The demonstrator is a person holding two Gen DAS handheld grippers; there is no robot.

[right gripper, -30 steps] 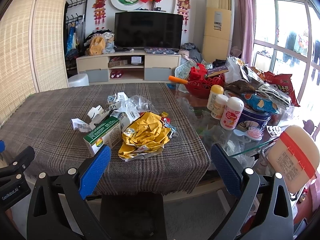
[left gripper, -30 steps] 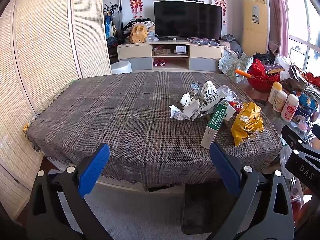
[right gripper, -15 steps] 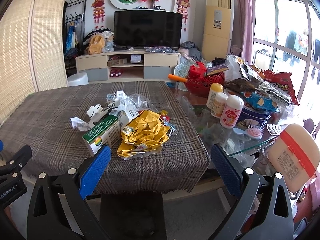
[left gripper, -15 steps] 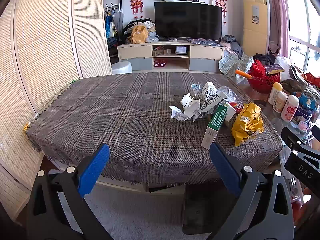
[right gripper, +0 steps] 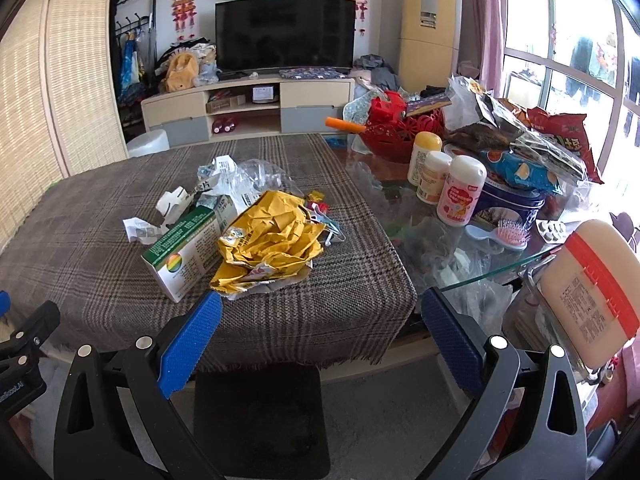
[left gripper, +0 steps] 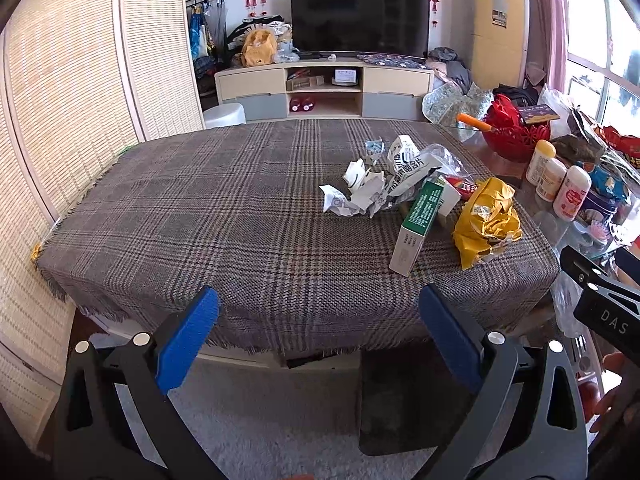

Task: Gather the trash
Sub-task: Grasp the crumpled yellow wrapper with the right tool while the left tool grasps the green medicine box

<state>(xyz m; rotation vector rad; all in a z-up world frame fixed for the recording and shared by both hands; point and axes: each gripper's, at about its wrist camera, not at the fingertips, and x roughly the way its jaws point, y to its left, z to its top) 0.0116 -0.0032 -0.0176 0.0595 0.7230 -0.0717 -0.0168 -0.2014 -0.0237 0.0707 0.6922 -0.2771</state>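
A heap of trash lies on the plaid tablecloth (left gripper: 208,216): a crumpled yellow bag (left gripper: 486,220) (right gripper: 268,244), a green and white carton (left gripper: 416,228) (right gripper: 184,248), crumpled white paper (left gripper: 360,192) (right gripper: 172,204) and clear plastic wrap (right gripper: 260,176). My left gripper (left gripper: 318,320) hangs open short of the table's near edge, left of the heap, holding nothing. My right gripper (right gripper: 322,328) is open and empty too, just before the near edge with the yellow bag a little ahead of its left finger.
To the right, a glass tabletop (right gripper: 472,256) carries bottles (right gripper: 460,192), a red basket (right gripper: 400,128), snack bags (right gripper: 560,132) and a hairbrush (right gripper: 508,236). A dark chair seat (right gripper: 260,416) sits under the table's edge. A TV stand (left gripper: 324,88) is behind, a woven screen (left gripper: 60,92) at left.
Both grippers have edged slightly toward the table; the trash looks a little closer in both views. Nothing was taken hold of.
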